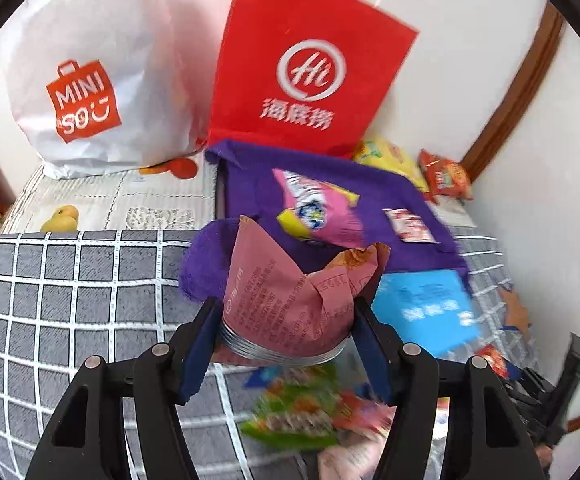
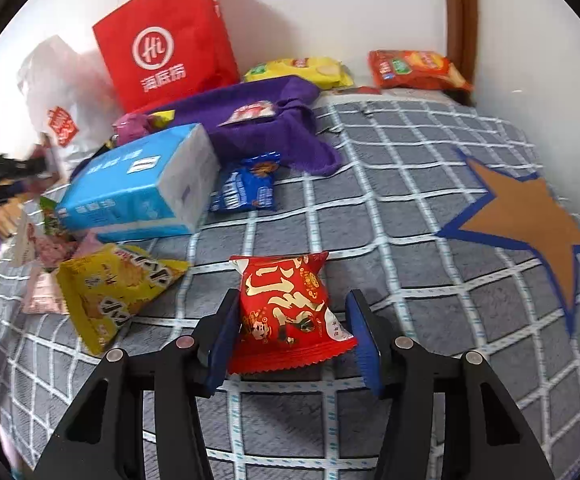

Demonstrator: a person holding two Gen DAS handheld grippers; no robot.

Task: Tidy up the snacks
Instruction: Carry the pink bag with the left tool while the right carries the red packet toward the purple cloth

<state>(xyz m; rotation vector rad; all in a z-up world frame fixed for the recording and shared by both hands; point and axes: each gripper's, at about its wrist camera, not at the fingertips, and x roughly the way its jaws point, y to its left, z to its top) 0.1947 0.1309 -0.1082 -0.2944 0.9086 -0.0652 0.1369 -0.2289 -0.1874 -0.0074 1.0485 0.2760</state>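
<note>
Left gripper (image 1: pixel 285 336) clamped on pink snack packet (image 1: pixel 290 300), right gripper (image 2: pixel 292 338) partly open around red snack packet (image 2: pixel 287 312)

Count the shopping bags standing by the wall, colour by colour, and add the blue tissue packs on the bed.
White shopping bags: 1
Red shopping bags: 1
Blue tissue packs: 1
Total: 3
</note>
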